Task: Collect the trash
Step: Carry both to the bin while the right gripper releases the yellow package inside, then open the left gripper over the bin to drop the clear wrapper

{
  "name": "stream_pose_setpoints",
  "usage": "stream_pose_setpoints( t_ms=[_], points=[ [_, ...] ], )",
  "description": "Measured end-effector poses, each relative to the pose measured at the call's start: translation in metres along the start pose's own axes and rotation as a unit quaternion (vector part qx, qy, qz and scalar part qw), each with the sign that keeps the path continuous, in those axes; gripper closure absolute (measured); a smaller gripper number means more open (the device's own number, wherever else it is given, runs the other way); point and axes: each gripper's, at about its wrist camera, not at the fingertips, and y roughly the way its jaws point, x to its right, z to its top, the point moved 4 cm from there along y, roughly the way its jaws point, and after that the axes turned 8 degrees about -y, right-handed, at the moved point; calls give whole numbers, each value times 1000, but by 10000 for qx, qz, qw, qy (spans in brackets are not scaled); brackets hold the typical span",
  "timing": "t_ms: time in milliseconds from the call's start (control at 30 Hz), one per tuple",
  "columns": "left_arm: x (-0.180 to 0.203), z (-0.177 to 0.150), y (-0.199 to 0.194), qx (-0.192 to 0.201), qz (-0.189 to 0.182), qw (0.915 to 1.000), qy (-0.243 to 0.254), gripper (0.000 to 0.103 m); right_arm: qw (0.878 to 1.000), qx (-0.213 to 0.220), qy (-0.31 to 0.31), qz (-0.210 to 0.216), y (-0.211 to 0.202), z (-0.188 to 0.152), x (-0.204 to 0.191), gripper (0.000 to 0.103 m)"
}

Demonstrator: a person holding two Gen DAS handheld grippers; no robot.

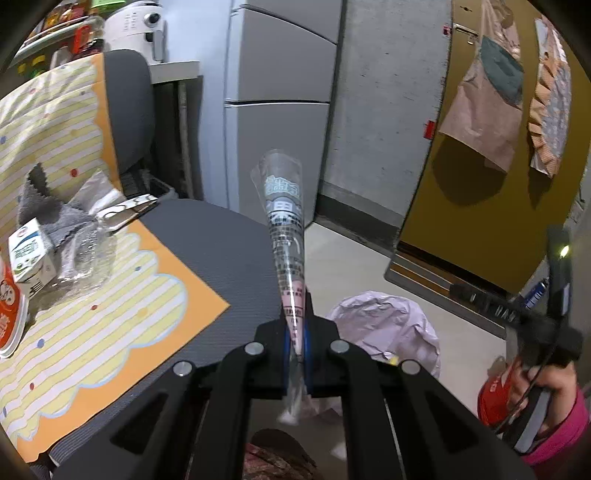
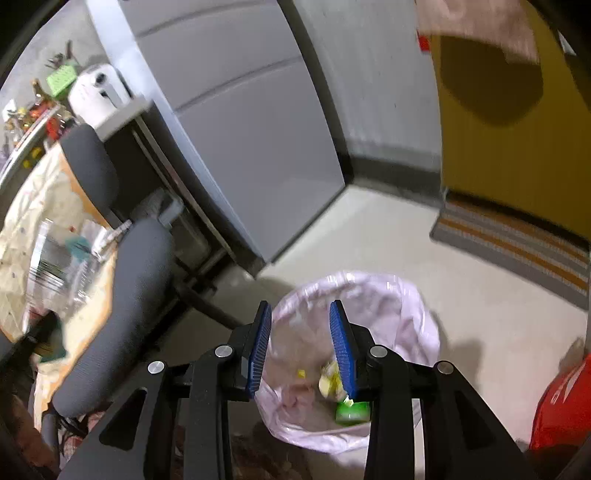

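left gripper point(image 1: 297, 350) clamped on a clear printed wrapper point(image 1: 286, 236), pinched at its narrow end between the blue pads point(image 1: 287, 354); wrapper sticks up and forward, flaring at the far end. right gripper point(image 2: 301, 345) has fingers apart, nothing between the blue pads point(image 2: 258, 350), hanging over the bin point(image 2: 417, 314).

bin is lined with a pale pink bag, sits on the light floor point(image 2: 388, 240) below the right gripper. in it: a green pack point(image 2: 351, 411) and yellowish scraps point(image 2: 330, 380) at the bottom. in the left view the bin point(image 1: 391, 325) shows just past the left gripper, right of the wrapper.

far right of the left view: a hand point(image 1: 546, 391) in a pink sleeve point(image 1: 565, 432) holding the other gripper's handle. red bag point(image 2: 561, 402) on the floor at the right edge.

left side: grey chair point(image 1: 207, 240) beside the table, with a striped yellow-orange mat point(image 1: 122, 291) on it. on the mat more trash: milk carton point(image 1: 31, 254), crumpled clear plastic point(image 1: 88, 254), grey cloth point(image 1: 48, 206), red-white pack point(image 1: 9, 306) at the edge.

farther: grey fridge point(image 1: 277, 110), white appliance point(image 1: 133, 26) on a shelf, striped rug point(image 2: 517, 243), mustard door point(image 1: 480, 184) with bags point(image 1: 487, 103) hung on it.
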Motion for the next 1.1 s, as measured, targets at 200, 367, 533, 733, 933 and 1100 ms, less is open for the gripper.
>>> stream_pose_setpoints(
  t_ms=[200, 367, 533, 733, 933, 1100],
  points=[
    [22, 4, 6, -43, -231, 9994, 262, 99, 9977, 589, -326, 64, -50, 25, -18, 67],
    [49, 3, 27, -326, -622, 9964, 481, 98, 9954, 862, -424, 33, -68, 30, -19, 67],
    [85, -18, 62, -852, -884, 9874, 993, 98, 9956, 894, -281, -73, -69, 31, -2, 67],
    [114, -47, 109, -1499, -957, 9721, 1529, 96, 9965, 811, -21, -185, -63, 28, 22, 67],
    [119, -57, 131, -1645, -1005, 9674, 1644, 51, 9971, 720, 54, -244, -55, 27, 30, 67],
    [105, -53, 137, -1638, -866, 9723, 1426, 48, 9977, 634, 64, -229, -49, 26, 28, 67]
  ],
)
